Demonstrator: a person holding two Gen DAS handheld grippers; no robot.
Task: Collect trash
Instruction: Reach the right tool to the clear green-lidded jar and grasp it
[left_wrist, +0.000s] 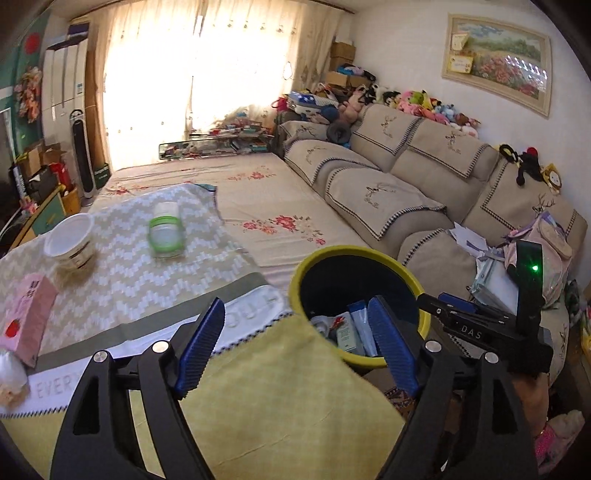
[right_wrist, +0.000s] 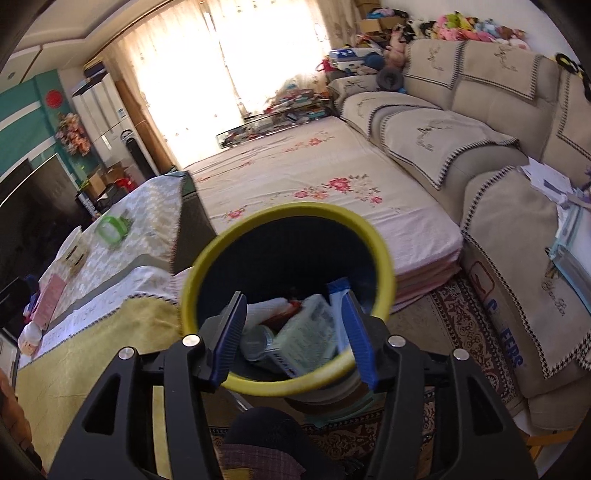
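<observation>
"DAS" on right gripper (left_wrist: 448, 304)

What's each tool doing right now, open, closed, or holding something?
Left tool: open, nothing between its fingers.
Right tool: over the yellow-rimmed bin, whose near rim lies between its fingers; grip cannot be told.

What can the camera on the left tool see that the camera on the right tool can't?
Only the left view shows the framed painting on the wall, the right tool's body beside the bin, and the pink carton up close.

Only the right view shows the patterned rug, the dark screen and the person's knee below the bin.

Both show the yellow-rimmed bin with trash inside, the green-banded bottle, the white tub and the sofa.
</observation>
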